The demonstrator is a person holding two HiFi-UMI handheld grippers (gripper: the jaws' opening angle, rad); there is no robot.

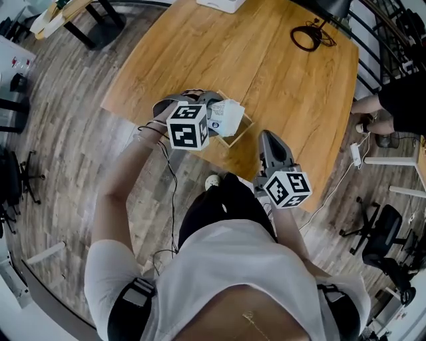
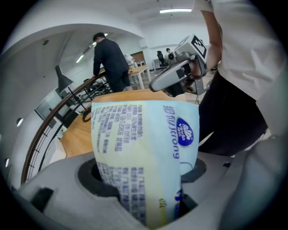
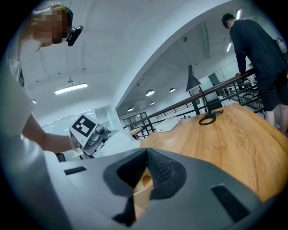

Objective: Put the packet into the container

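Right gripper (image 1: 267, 138), clenched on the near wall of the small wooden container (image 1: 238, 136), steadies it close to the front edge of the table (image 1: 299, 86). Just beyond, the left gripper (image 1: 208, 112) grasps the soft tissue packet (image 2: 144, 152) over the container's opening; contact with the rim cannot be told. Likely faults: the bulging packet catches on the rim and topples out onto the floor, or downward pressure tilts the container out of the thin-wall grip.

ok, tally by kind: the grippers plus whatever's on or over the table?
grippers: 2 (left gripper, right gripper)
packet: 1
container: 1
black cable: 1
white item at the far edge: 1
total: 6
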